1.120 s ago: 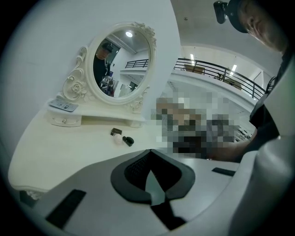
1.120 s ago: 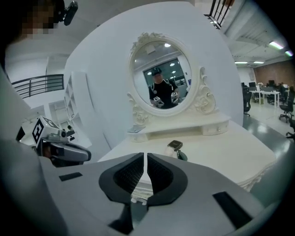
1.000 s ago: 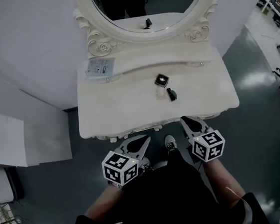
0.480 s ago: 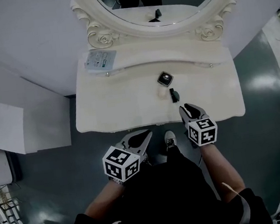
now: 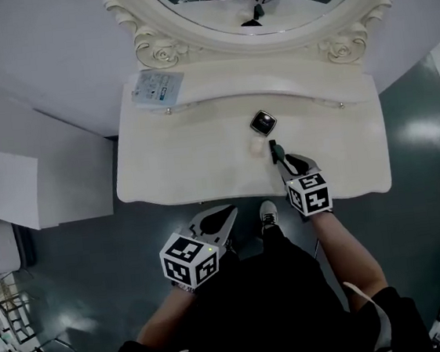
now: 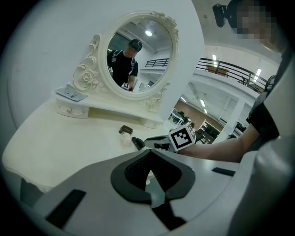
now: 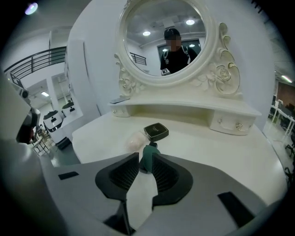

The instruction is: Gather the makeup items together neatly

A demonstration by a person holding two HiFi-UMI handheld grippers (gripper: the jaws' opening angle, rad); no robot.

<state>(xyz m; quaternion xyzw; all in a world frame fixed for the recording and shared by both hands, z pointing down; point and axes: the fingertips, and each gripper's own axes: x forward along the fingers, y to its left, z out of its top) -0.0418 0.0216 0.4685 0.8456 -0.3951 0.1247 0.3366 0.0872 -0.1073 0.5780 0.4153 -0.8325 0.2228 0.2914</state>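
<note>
The right gripper's [image 7: 144,162] two dark ribbed pads press on either side of a small dark green tube [image 7: 149,152], which lies on the white vanity table [image 5: 186,159]. It looks clamped but not lifted. The tube's long axis runs in line with the jaws, from the table's front edge toward the mirror. Its narrower far end points at a black square compact [image 7: 156,132] lying flat just beyond it. A pale pink rounded puff [image 7: 137,140] sits just beside both, to the left.

These three already lie near each other right of the table's middle, loosely rather than neatly, so I judge the gathering as barely begun. A light blue flat packet [image 5: 156,87] rests well apart on the raised shelf at the left. I cannot tell whether it counts as makeup.

The left gripper [image 6: 150,152] is closed on nothing, its tips meeting, and is held off the table in front of its edge.
</note>
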